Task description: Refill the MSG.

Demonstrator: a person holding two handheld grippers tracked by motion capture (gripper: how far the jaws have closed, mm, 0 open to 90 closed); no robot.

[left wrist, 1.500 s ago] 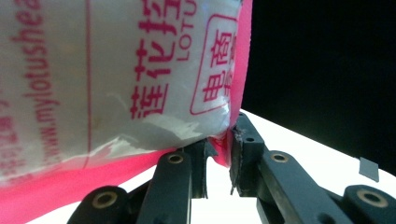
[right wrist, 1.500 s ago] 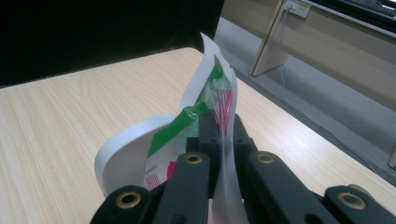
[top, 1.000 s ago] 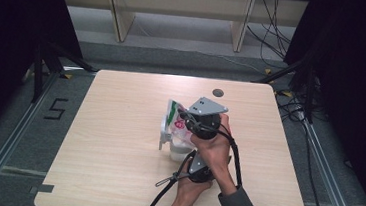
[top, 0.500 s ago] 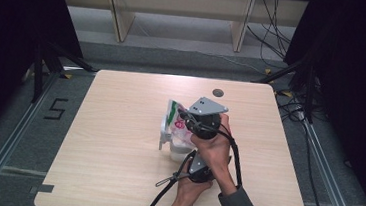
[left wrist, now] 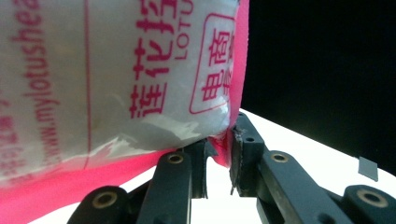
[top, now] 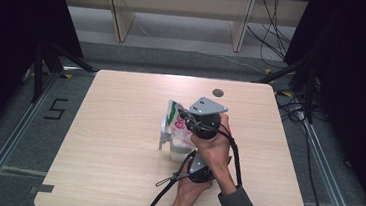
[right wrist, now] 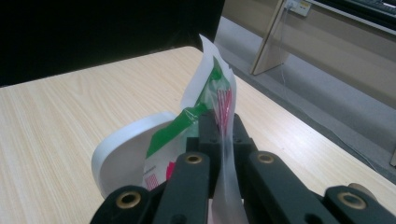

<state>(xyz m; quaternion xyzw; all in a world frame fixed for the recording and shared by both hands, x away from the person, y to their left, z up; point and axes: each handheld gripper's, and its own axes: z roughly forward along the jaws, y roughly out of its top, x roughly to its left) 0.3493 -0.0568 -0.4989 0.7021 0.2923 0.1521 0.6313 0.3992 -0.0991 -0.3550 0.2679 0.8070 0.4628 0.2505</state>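
The right tongs point(right wrist: 222, 135) are pressed together on the top edge of a plastic bag point(right wrist: 212, 88), pinching the thin film between the two black jaws. In the high view these right tongs point(top: 189, 119) sit just right of the middle of the frame, under the grey plate. The left tongs point(left wrist: 219, 161) pinch the pink bottom edge of the same bag point(left wrist: 116, 79), with just a small gap between the jaws where the film sits. In the high view the left tongs point(top: 192, 160) are lower down, close to the bottom middle of the frame.

Compared with a second ago, nothing has moved. The hands, the tongs and the bag are all in the same spots. So the work looks paused, with the bag held tight at both ends, maybe ready to be pulled open or tipped.

The bag point(top: 175, 120) stands almost upright above a white cup point(top: 168, 137) near the middle of the tabletop point(top: 113, 127). Its long side runs up and down, leaning a little. Its top end, white with a green stripe, points up and toward the upper left of the high view. Its pink end points down toward the cup.
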